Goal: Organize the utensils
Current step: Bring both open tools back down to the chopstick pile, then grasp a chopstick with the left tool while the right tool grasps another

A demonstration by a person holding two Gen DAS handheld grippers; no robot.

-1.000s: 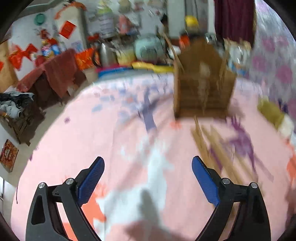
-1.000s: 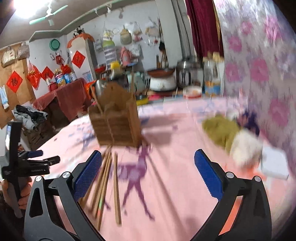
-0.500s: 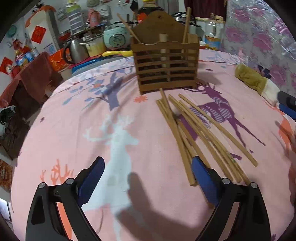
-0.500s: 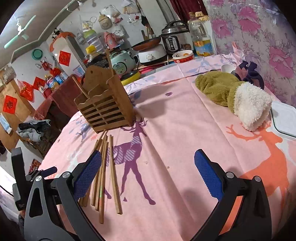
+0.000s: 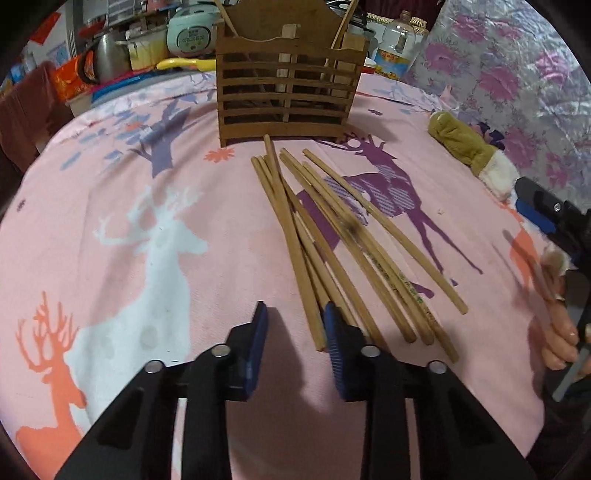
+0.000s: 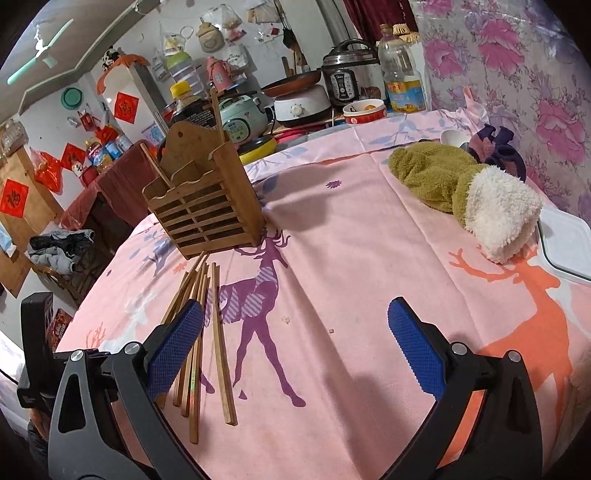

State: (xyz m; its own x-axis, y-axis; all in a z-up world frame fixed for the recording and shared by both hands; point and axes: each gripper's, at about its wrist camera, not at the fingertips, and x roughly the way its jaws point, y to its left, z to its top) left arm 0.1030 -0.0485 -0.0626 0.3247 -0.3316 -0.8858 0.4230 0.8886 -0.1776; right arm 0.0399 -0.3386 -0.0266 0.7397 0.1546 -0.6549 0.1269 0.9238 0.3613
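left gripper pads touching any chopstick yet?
Cannot tell. In the left wrist view the closing left gripper has its right pad overlapping the near ends of the chopsticks; contact or a gap above them isn't plain.

My table (image 6: 351, 229), pink deer-print cloth. On it I count: slatted wooden utensil holder (image 5: 288, 96), upright; loose wooden chopsticks (image 5: 332, 240) fanned just before it; olive-and-white fleece item (image 6: 465, 195); white lidded container (image 6: 565, 243) at the edge.

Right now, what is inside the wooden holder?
Two chopsticks poke out above the wooden holder, one at each side. Its slats hide anything lower inside.
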